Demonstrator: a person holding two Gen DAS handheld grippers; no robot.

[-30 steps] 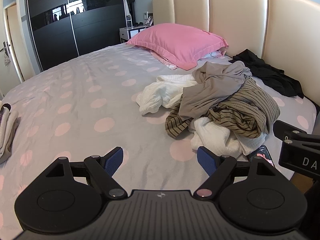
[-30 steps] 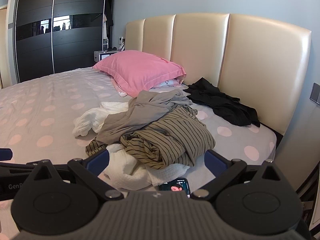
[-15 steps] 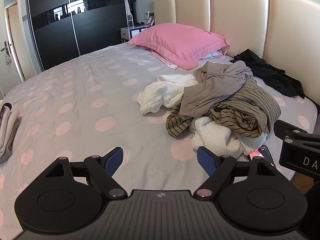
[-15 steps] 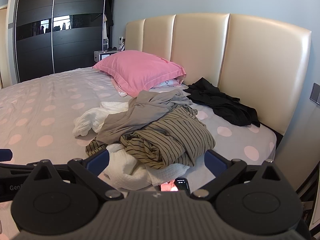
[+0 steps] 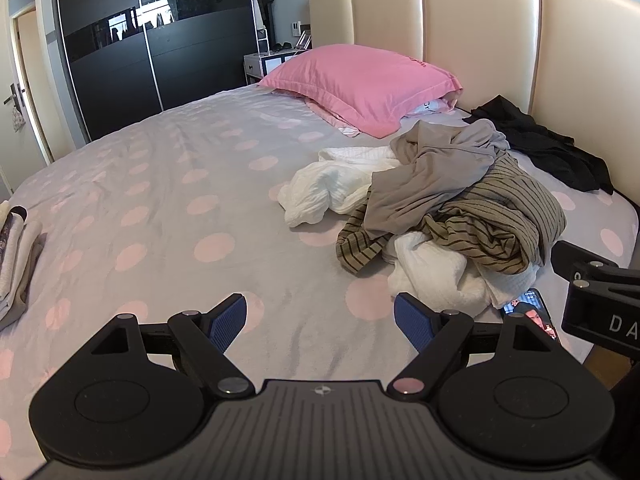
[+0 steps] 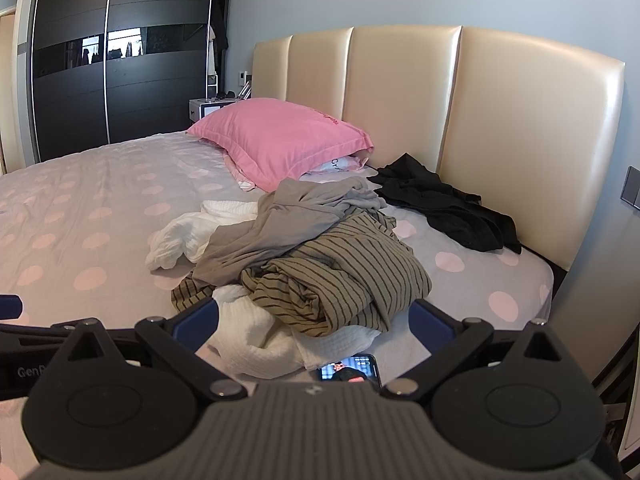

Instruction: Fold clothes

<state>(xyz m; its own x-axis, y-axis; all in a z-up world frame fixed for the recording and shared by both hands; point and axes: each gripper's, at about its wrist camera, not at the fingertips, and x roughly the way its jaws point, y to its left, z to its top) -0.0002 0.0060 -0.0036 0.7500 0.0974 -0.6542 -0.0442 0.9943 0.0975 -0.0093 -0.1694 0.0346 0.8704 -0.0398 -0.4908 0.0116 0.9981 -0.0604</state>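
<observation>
Landmark: clothes pile (image 5: 452, 216) (image 6: 304, 264), on the bed (image 5: 168, 216) (image 6: 80, 200) toward its headboard (image 5: 480, 40) (image 6: 480, 120) end.

- Striped top (image 5: 492, 228) (image 6: 344, 280): olive with dark stripes, crumpled, on top of the pile's near side.
- Grey top (image 5: 436, 172) (image 6: 288, 224): draped over the pile's far side, lapping the striped top.
- White garment (image 5: 328, 188) (image 6: 188, 232): bunched at the pile's left edge.
- White towel (image 5: 432, 276) (image 6: 256, 336): under the striped top, at the pile's near edge.
- Black garment (image 5: 548, 148) (image 6: 444, 204): apart from the pile, beyond it against the headboard.
- Pink pillow (image 5: 360, 80) (image 6: 276, 140): beyond the pile, to its left.
- Phone (image 5: 532, 314) (image 6: 352, 370): screen lit, just beside the towel on the pile's near side.
- Folded stack (image 5: 14, 256): well apart from the pile, far left.
- Left gripper (image 5: 320, 322): jaws spread, empty, above bare sheet, near-left of the pile.
- Right gripper (image 6: 314, 322): jaws spread, empty, directly before the pile's near edge, with the towel and the striped top seen between its fingers.
</observation>
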